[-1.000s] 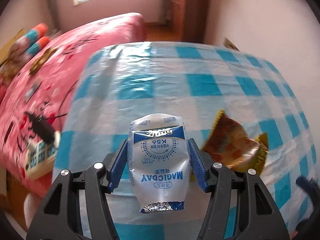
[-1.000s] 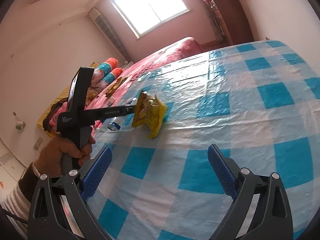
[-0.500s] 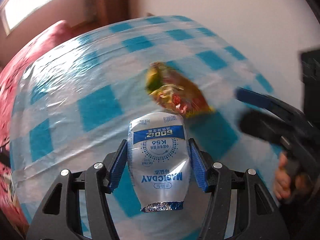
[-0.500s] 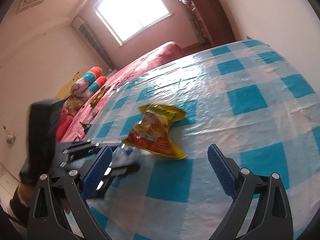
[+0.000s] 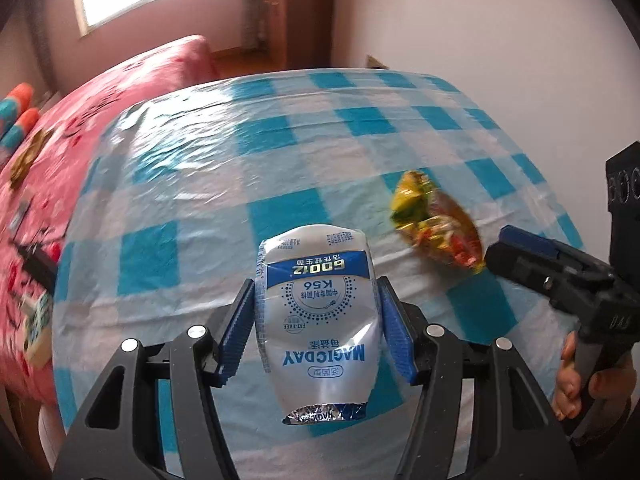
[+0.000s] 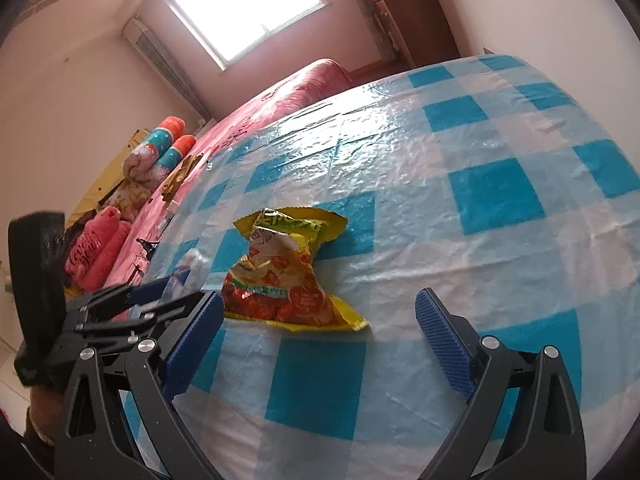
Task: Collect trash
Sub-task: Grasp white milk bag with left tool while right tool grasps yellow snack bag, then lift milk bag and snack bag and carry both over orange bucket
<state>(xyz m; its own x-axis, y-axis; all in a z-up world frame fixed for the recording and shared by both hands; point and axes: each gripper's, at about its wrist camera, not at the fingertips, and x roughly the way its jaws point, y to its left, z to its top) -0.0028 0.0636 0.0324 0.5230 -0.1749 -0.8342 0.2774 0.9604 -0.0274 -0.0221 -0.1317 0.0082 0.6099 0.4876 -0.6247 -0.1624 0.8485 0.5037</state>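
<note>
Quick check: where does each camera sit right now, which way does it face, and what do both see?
Left wrist: on the left hand-held gripper, facing across the checked table; shut on a pouch; right hand visible.
Right wrist: on the open right hand-held gripper, facing the wrapper, bed and window beyond.
Shared: wrapper, table, each other's gripper.

- The left hand-held gripper [image 5: 316, 330] has black plastic arms with triangular cut-outs, and a round silver screw head sits on each arm.
- Its fingers [image 5: 236, 332] carry blue pads ribbed with fine ridges.
- The right hand-held gripper [image 6: 318, 340] is built the same: black frame, silver screws, blue ribbed pads [image 6: 442, 340].
- Behind the right one's black grip, bare skin shows on the person's fingers [image 5: 570, 380], the nails short.
- Behind the left one, a dark sleeve cuff shows, blurred.
</note>
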